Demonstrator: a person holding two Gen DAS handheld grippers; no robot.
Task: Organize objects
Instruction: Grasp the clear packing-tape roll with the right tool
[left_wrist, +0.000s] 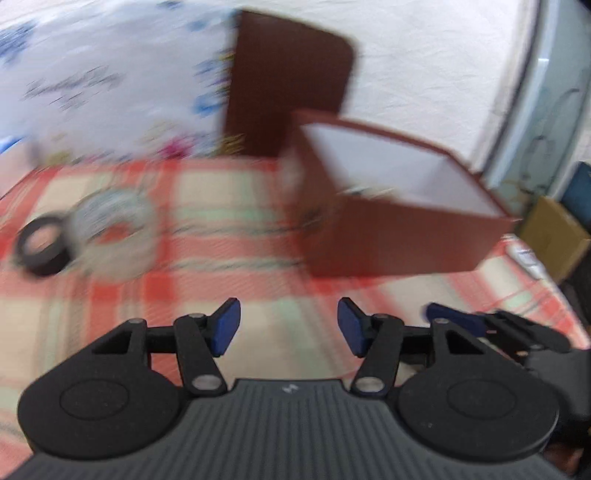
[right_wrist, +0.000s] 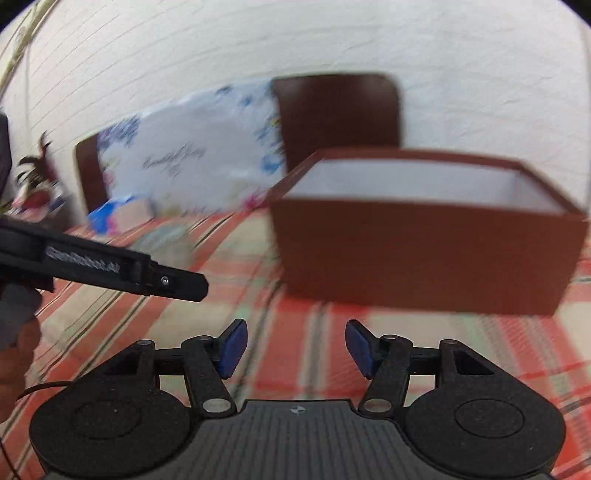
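An open brown box (left_wrist: 399, 236) with a white inside stands on the red checked tablecloth (left_wrist: 229, 288). In the left wrist view it is ahead and to the right, and something small inside is too blurred to make out. Its brown lid (left_wrist: 288, 85) leans upright against the wall behind. A black tape roll (left_wrist: 42, 245) and a pale tape roll (left_wrist: 114, 232) lie to the left. My left gripper (left_wrist: 288, 326) is open and empty over the cloth. My right gripper (right_wrist: 295, 349) is open and empty just short of the box (right_wrist: 424, 251), with the lid (right_wrist: 340, 114) behind.
A white flowered bag (left_wrist: 92, 85) stands against the wall at the back left. A small blue packet (right_wrist: 118, 214) lies beside it. A cardboard box (left_wrist: 554, 229) sits off the table's right edge. The left gripper's body (right_wrist: 147, 269) reaches in from the left of the right wrist view.
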